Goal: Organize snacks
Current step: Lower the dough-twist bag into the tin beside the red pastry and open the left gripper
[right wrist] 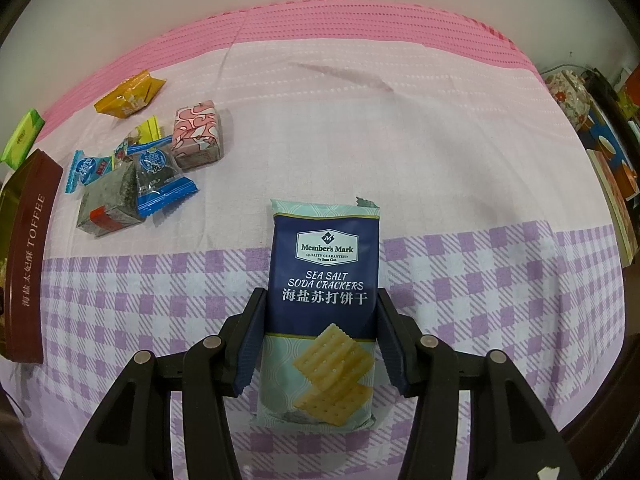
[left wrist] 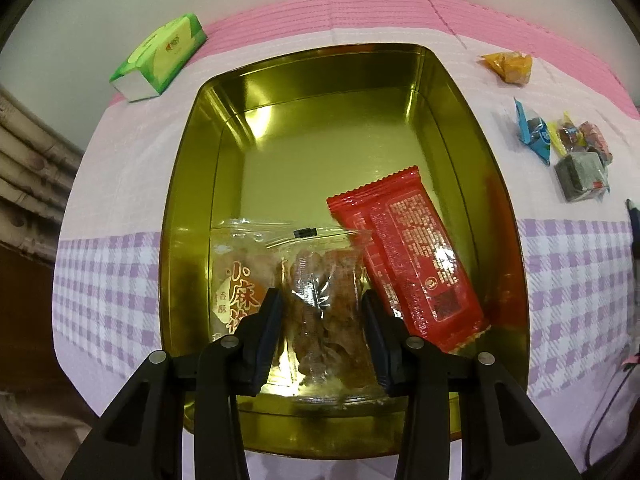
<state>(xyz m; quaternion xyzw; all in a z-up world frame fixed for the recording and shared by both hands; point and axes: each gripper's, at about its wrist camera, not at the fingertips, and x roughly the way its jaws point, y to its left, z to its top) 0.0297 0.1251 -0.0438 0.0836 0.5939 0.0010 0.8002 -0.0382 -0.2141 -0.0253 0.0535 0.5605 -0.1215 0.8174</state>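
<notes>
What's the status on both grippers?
Left gripper shut on clear snack bag inside gold tin. Right gripper shut on cracker pack over cloth. Nothing in the way.

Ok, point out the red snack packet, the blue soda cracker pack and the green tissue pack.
Red foil snack packet (left wrist: 404, 256), left wrist view, middle of its back.
Blue soda cracker pack (right wrist: 324, 280), right wrist view, front label.
Green tissue pack (left wrist: 164, 56), left wrist view, top face.

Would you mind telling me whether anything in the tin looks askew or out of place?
Yes: the red packet lies slanted, leaning against the gold tin's right wall with printed back upward, beside the clear bag in the left gripper. Nothing looks spilled or torn.
</notes>
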